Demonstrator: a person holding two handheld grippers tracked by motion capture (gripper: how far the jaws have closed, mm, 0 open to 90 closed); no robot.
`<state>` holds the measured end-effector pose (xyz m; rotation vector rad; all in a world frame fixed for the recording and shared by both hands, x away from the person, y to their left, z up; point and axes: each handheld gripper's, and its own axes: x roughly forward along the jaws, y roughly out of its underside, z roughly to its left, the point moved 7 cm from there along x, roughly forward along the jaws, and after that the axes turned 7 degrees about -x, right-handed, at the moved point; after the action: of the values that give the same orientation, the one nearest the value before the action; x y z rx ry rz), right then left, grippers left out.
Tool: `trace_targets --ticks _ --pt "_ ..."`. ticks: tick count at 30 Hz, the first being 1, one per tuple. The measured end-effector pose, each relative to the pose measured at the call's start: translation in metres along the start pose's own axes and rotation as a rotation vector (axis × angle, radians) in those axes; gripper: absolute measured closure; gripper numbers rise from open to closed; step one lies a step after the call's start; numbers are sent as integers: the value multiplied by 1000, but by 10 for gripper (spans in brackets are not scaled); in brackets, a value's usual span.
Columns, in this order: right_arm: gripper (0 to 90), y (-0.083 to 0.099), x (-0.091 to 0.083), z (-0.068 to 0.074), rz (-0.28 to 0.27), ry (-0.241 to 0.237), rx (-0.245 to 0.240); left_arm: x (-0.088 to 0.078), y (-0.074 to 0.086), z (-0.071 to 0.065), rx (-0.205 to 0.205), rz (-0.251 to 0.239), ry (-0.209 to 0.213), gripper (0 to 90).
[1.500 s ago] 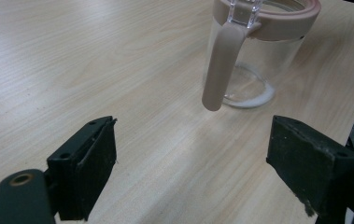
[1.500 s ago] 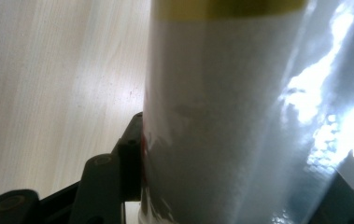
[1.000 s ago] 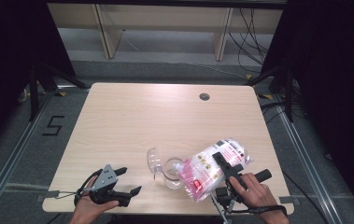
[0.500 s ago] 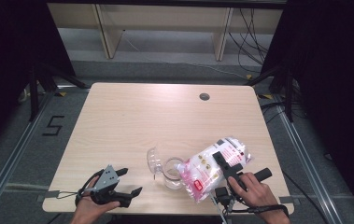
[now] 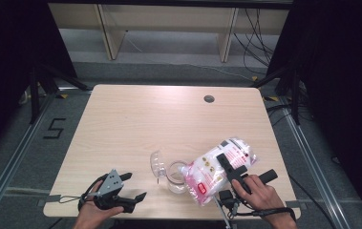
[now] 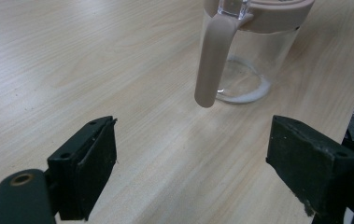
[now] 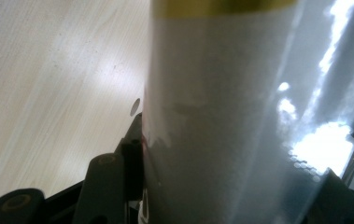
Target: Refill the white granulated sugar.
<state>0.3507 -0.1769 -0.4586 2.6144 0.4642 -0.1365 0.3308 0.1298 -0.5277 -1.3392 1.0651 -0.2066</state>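
A clear glass jar (image 5: 175, 177) with a pink rim and handle stands near the table's front edge, its hinged lid (image 5: 156, 163) tipped open to the left. My right gripper (image 5: 223, 165) is shut on a white and pink plastic bag (image 5: 215, 168), which lies tilted with its lower end at the jar's mouth. In the right gripper view the bag (image 7: 230, 116) sits between both jaws of the right gripper (image 7: 230, 191). My left gripper (image 5: 132, 187) rests at the front left, open and holding nothing. In its own view the left gripper (image 6: 193, 158) faces the jar (image 6: 251, 65) and its handle (image 6: 212, 60).
The wooden table (image 5: 135, 119) has a small round cable hole (image 5: 209, 98) at the back right. A wooden shelf (image 5: 169, 24) stands on the floor beyond the table. Dark curtains hang on both sides.
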Motion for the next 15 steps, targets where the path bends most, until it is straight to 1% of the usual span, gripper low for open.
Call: trace_targets --ticks 1,5,6,7,8,9,11,12,15 --pt "519 0 0 -1 -3 0 -7 0 0 0 1 1 1 155" --pt "522 1 0 -1 1 -2 -4 0 0 -1 0 0 3 155" --pt "522 1 0 -1 2 -1 -7 1 0 -1 -13 -2 4 155" --pt "522 1 -1 -2 5 -1 -10 2 0 -3 -39 -13 6 155" --pt "523 2 -1 -3 3 0 -26 1 1 -3 -30 -6 4 155" --pt "523 2 -1 -4 4 7 -27 1 0 -3 -31 -7 4 155" --pt "524 3 -1 -5 8 3 -44 1 1 -3 -31 -6 4 155" --pt "524 3 -1 -4 10 3 -31 1 1 -3 -32 -7 4 155" --pt "526 3 -1 -4 13 2 -41 1 1 -3 -14 -2 5 155"
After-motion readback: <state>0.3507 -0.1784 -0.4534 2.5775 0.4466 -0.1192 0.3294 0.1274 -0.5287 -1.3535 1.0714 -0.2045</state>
